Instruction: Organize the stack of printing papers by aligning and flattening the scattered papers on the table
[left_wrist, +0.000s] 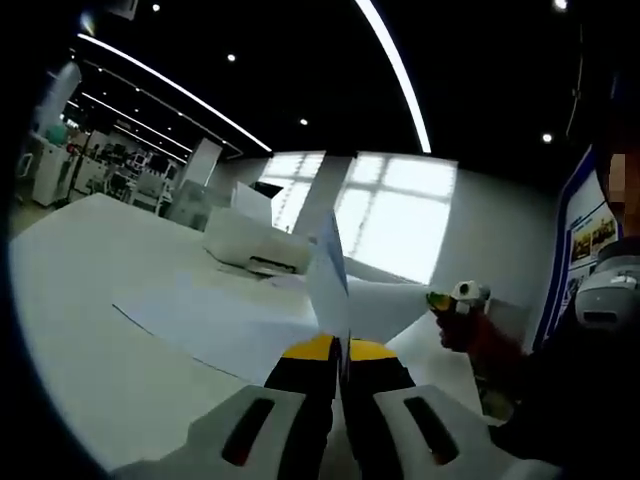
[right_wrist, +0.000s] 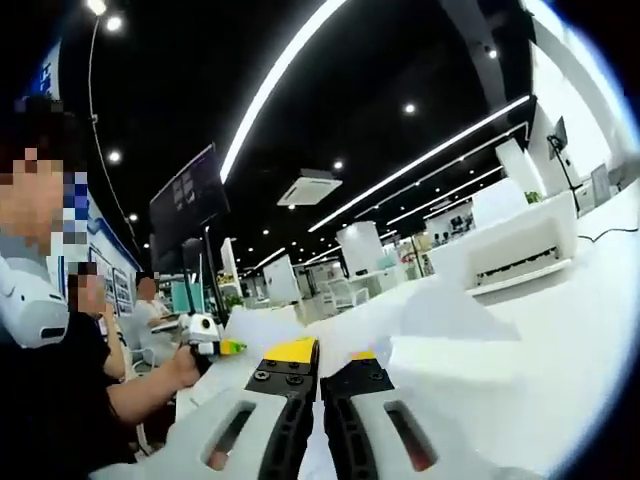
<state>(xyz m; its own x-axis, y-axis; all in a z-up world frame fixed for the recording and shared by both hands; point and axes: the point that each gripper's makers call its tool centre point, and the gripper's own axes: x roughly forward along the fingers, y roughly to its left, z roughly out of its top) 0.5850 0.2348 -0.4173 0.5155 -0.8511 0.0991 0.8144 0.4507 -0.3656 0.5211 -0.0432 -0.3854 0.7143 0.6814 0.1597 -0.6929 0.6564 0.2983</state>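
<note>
2 grippers are seen, each with its jaws brought together. In the left gripper view, the left gripper (left_wrist: 338, 352) is clamped on 1 sheet of paper (left_wrist: 330, 275), which is held on edge and rises upright from between the yellow-tipped jaws, probably so that it can be lifted clear and laid back squarely. More loose sheets (left_wrist: 215, 320) are spread flat on the white table (left_wrist: 80, 300) just beyond the jaws; how many cannot be counted. 1 white printer (left_wrist: 250, 245) is set farther back on the table. In the right gripper view, the right gripper (right_wrist: 320, 358) is closed; whether a sheet is pinched between its jaws cannot be told. Pale paper (right_wrist: 450, 315) is lying on the table ahead of it. 2 seated people (right_wrist: 95, 340) are visible beside the table.
</note>
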